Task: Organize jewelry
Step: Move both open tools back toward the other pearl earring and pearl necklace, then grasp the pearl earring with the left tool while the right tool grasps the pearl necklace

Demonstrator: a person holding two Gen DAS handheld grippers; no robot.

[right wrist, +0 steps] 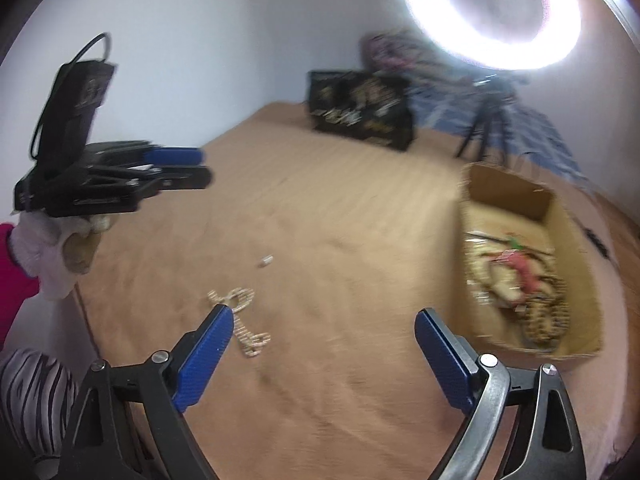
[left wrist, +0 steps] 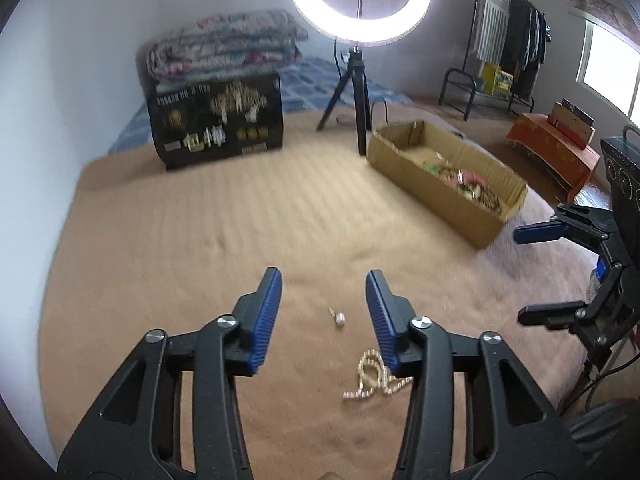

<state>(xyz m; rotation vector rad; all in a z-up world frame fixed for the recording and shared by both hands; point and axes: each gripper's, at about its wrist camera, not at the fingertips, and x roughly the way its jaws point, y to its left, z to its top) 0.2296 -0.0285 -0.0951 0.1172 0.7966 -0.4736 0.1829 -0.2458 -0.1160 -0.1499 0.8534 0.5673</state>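
- Our left gripper (left wrist: 324,292) hangs wide open and empty above the bed cover (left wrist: 200,240), near its front edge; our right gripper (right wrist: 324,344) is just as wide and empty.
- The beaded chain (left wrist: 370,380) lies loose on the cover below the left fingers, with a small pendant (left wrist: 339,319) just beyond it.
- We judge the pickup is next: lower straight, straddle one strand, close gently.
- The cardboard box (left wrist: 472,224) of jewelry sits toward the right edge, the black display board (left wrist: 216,120) at the far edge.

Two wrist fisheyes, low over bed (left wrist: 200,220), sharing necklace (left wrist: 372,380)
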